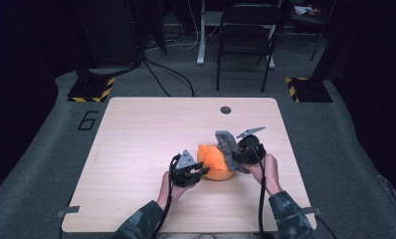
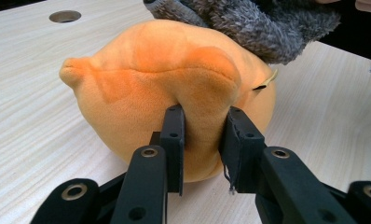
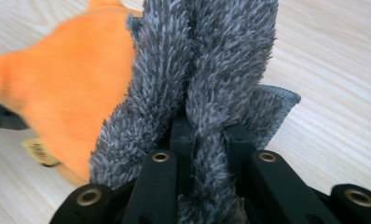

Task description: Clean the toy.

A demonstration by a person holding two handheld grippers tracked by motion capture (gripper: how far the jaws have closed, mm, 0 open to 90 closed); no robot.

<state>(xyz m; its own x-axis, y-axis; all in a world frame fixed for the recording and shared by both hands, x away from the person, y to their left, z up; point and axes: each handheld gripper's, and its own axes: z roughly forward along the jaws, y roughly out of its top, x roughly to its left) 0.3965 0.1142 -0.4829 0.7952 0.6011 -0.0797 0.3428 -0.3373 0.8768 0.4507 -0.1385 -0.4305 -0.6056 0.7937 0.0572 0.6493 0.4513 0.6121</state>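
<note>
One orange plush lies at the frame's lower middle, pinched by the left gripper; the right gripper clamps one grey cloth.

Hidden and cut-off parts around the plush and the cloth

The grey fuzzy cloth runs off the top edge of the right gripper view and covers the far side of the orange plush toy, whose small tag is too blurred to read. In the high view the person's sleeves are cut by the bottom edge, and the cloth hides the right tongs.
</note>
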